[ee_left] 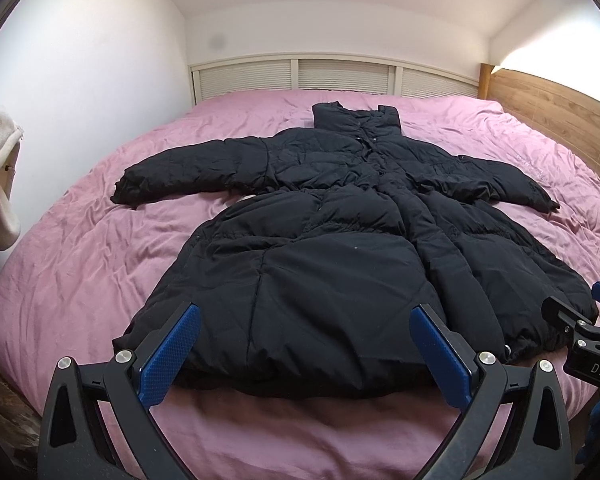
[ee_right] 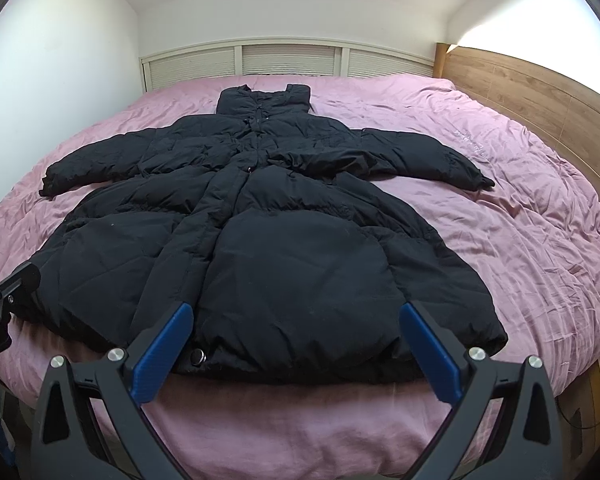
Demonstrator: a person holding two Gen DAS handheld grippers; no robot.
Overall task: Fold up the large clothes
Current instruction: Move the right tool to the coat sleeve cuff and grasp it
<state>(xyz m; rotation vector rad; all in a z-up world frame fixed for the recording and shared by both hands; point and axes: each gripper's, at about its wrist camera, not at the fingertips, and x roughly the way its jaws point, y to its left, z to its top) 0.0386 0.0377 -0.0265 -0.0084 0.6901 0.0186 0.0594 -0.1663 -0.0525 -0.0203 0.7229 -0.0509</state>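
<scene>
Bed (ee_left: 80, 240), pink cover, fills both views. Wooden headboard (ee_left: 560, 108) upper right, slatted panels (ee_left: 300, 76) top centre.

Coat (ee_left: 340, 240): black, puffy, long, spread flat and front-up on the bed, roughly centre frame in both views. Long axis runs bottom-to-top of frame: hem at the bottom nearest the cameras, collar (ee_left: 356, 120) pointing to the top, toward the panels. Left sleeve (ee_left: 192, 172) and right sleeve (ee_left: 508, 184) splayed out sideways, each angled slightly down-frame. Front is closed.

Left tongs (ee_left: 304, 356): wide open, empty, hovering at the hem, lower centre of the left view. Right tongs (ee_right: 296, 348): wide open, empty, at the hem in the right view, a snap button (ee_right: 199, 357) just beside the left pad. Each tool is visible at the edge of the other's view. My read: no fold started yet.

Risks, judgement only:
- Thick fill, slick shell. A shallow pinch likely grabs only the top layer, so front lifts and back stays put.
- Padding springs back, so folds may reopen unless pressed down.
- Coat may drag the wrinkled cover with it and lose alignment.
- Hem sits close to the bed's near edge; a pull toward the bottom of frame could slide it off.
- Sleeves not tucked first means a lumpy, lopsided stack.
</scene>
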